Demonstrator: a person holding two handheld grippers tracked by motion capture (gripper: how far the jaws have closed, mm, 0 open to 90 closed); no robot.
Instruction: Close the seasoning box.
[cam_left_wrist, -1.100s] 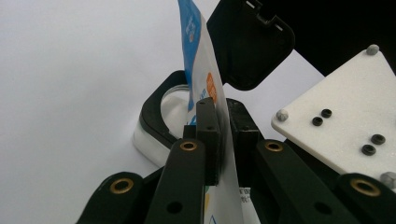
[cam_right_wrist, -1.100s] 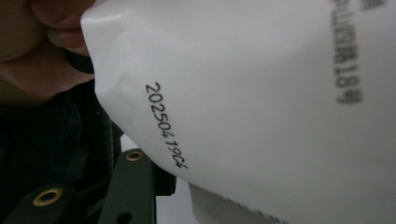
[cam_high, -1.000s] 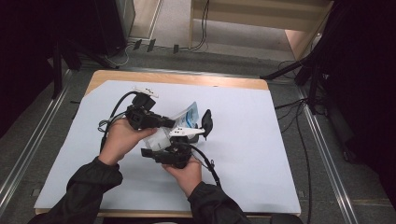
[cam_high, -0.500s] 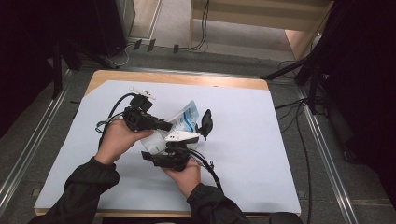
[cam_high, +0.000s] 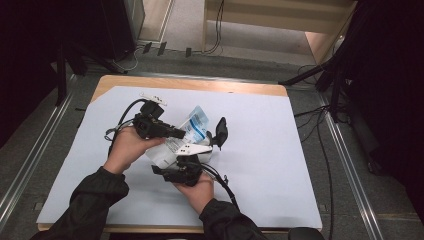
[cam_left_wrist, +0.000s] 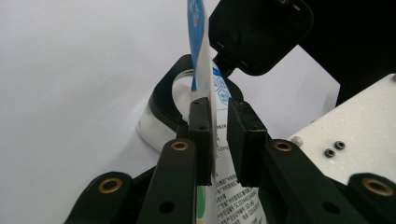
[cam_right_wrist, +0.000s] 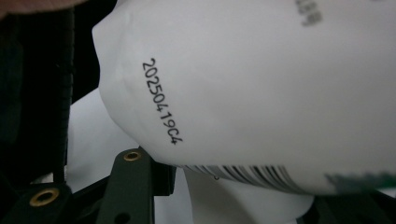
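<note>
My left gripper has just eased off the white pouch; right gripper clamps it mid-table, well inside every edge.

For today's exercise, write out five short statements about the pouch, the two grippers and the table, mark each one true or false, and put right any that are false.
1. A white pouch with blue print is held above the table between the two grippers. True.
2. The top edge of the pouch stands between the jaws of the left gripper. True.
3. The table is covered by a red cloth. False: its cover is a pale bluish-white sheet.
4. The right gripper lies alone on the table with no hand on it. False: a hand holds it, under the pouch.
5. A printed code and a barcode show on the pouch in the right gripper view. True.
</note>
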